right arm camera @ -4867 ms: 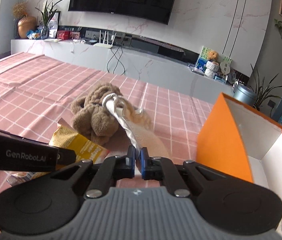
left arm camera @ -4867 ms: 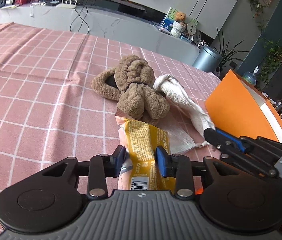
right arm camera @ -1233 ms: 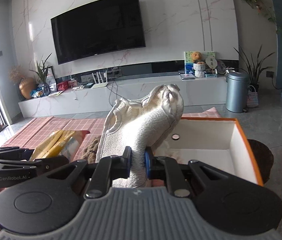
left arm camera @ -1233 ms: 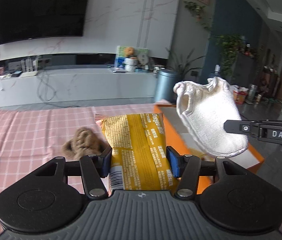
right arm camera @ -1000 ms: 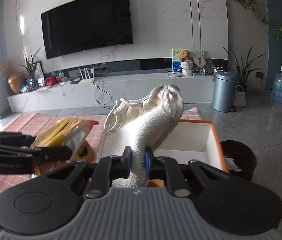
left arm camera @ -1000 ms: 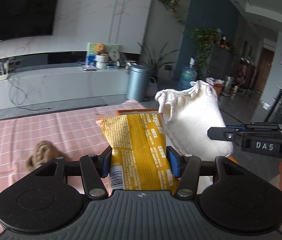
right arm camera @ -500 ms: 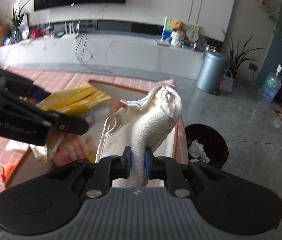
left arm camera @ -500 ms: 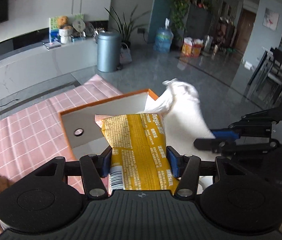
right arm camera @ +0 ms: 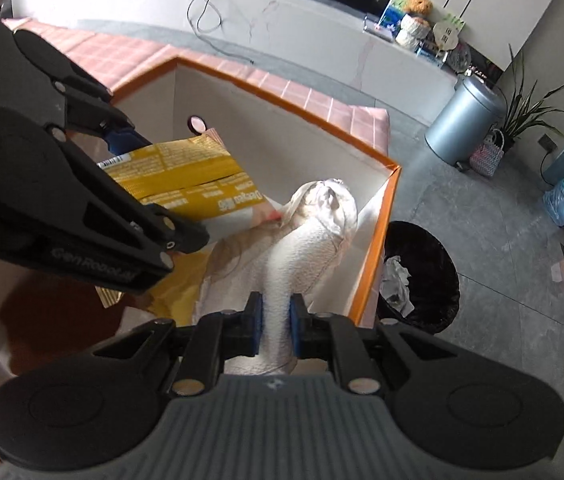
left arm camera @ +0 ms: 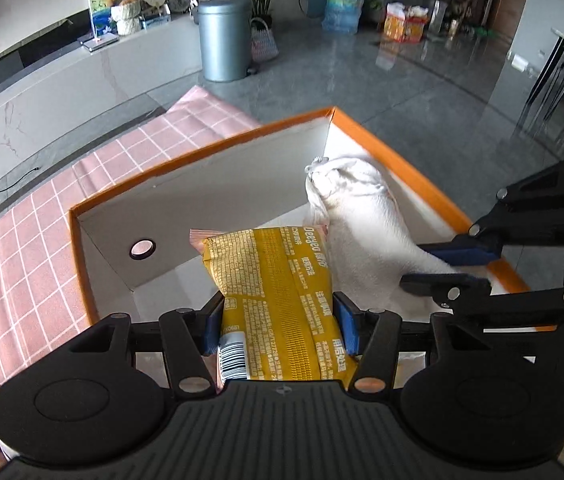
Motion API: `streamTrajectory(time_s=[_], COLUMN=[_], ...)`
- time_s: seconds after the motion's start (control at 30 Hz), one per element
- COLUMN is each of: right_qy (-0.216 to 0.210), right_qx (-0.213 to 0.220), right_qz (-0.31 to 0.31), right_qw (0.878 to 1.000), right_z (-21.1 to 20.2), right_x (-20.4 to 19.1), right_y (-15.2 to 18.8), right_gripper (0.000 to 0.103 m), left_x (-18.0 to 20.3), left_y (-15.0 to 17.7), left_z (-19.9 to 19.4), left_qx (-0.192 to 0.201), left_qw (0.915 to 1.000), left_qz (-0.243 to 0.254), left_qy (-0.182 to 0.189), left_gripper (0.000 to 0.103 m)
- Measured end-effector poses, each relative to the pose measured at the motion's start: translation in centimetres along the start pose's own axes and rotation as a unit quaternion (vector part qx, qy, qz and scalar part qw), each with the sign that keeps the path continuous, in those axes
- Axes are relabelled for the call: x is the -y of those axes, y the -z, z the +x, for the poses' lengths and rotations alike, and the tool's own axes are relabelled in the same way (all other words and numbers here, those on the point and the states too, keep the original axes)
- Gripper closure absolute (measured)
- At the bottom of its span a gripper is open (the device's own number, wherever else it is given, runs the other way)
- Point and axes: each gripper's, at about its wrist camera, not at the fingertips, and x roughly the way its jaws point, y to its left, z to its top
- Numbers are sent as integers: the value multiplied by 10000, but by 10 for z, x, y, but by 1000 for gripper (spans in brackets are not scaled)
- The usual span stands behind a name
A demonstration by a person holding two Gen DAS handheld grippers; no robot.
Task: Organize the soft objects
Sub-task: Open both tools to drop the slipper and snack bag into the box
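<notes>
Left gripper [left arm camera: 279, 318]: pitched steeply downward, blue pads pressed on either side of a yellow snack packet [left arm camera: 273, 288], jaws about half apart around its width. Right gripper [right arm camera: 275, 318]: same steep downward pitch, jaws nearly together, pinching a white towel [right arm camera: 306, 248] between the pads. The two grippers sit close side by side; each shows in the other's wrist view, left gripper to the left of the right one. No hand visible on either.
</notes>
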Motion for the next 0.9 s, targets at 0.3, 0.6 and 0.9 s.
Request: streamTrajectory(time_s=[0.3,0.6,0.9], right_qy=[52,229,387], right_qx=[-148,-3,256], right_qz=[-90,-234,-179], right_qw=[9998,9995,9988], right_z=[10,3,-18], right_x=[-3,-16,-24], right_y=[0,2,7], right_gripper=[86,72,43], left_x=[2,2,0], left_y=[-1,-4,-4], left_z=[15,4,-14], left_qx=[-256,-100,79], left_qw=[9995,9993,9993], left_qz=[-14,129,160], left_qy=[-162,-343,-325], left_gripper=[35,28,28])
